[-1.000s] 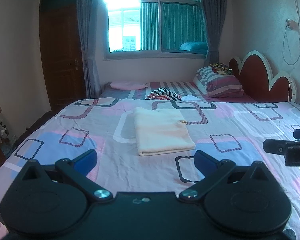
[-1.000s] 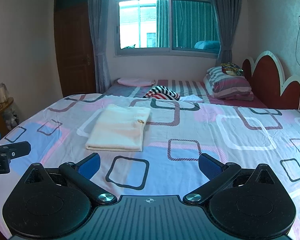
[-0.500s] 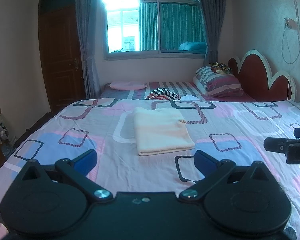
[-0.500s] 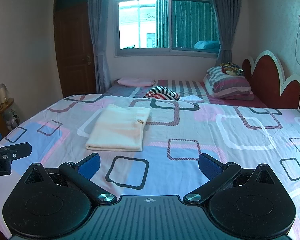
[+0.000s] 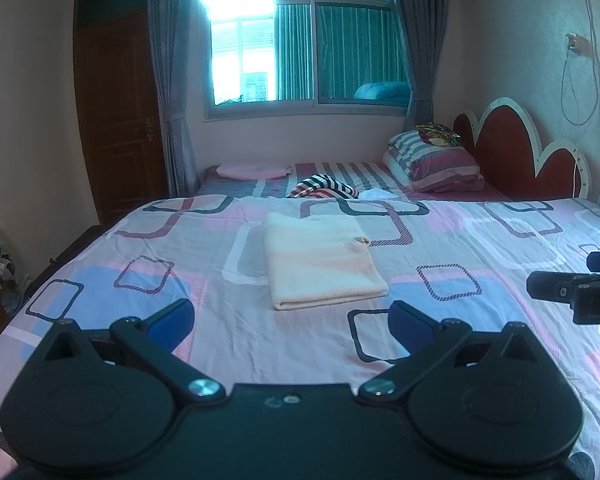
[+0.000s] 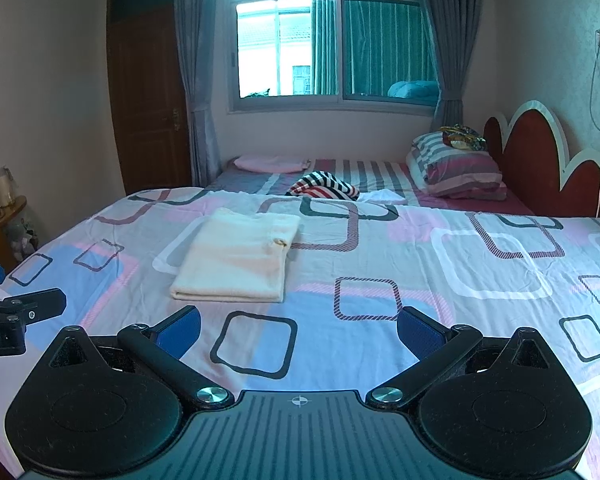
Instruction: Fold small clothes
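A cream garment (image 5: 320, 264) (image 6: 240, 258) lies folded into a neat rectangle on the patterned bedsheet (image 5: 480, 240) (image 6: 440, 272). My left gripper (image 5: 290, 318) hovers open just short of the garment's near edge, holding nothing. Open too, and holding nothing, my right gripper (image 6: 298, 328) is over the sheet to the right of the garment's near corner. Each gripper shows in the other's view: the right one (image 5: 576, 288) at the right edge, the left one (image 6: 16, 316) at the left edge.
A striped black, white and red cloth (image 5: 326, 190) (image 6: 326, 186) and a white cloth (image 6: 384, 196) lie at the far side of the bed. Striped pillows (image 6: 456, 164) lean by the red headboard (image 6: 540, 160). A pink pillow (image 5: 254, 171), window and wooden door (image 6: 148, 96) stand beyond.
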`<state>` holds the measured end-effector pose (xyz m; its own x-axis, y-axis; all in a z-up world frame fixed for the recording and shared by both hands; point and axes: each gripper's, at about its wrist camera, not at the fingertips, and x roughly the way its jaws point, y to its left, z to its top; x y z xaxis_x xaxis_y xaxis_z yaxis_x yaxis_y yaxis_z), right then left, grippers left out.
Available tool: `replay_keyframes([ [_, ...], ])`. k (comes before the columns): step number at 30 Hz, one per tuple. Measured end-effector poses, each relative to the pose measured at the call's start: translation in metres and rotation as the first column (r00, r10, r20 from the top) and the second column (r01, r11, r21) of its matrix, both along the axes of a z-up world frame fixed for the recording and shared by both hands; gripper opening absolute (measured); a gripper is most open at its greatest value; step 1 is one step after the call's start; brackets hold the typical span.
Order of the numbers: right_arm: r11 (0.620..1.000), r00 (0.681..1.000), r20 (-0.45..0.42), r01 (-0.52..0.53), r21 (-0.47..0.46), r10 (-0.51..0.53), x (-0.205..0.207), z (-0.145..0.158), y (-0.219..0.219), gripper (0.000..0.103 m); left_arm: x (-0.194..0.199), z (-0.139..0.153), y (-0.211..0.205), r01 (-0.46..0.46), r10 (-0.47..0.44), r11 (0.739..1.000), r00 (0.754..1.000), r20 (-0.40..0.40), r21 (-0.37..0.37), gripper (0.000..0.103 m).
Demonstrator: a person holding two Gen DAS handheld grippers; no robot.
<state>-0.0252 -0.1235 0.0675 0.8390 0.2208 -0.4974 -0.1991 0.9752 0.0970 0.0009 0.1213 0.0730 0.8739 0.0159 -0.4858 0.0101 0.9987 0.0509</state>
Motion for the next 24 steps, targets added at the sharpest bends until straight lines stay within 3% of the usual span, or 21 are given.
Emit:
replay_keyframes([
  [24,1.0,1.0,0.0,-0.002,0.004,0.002,0.0021,-0.0017,-0.0048,0.103,0.0014,-0.0059,-0.0002,0.009,-0.009,1.0,1.0,0.018,0.005,0.102],
])
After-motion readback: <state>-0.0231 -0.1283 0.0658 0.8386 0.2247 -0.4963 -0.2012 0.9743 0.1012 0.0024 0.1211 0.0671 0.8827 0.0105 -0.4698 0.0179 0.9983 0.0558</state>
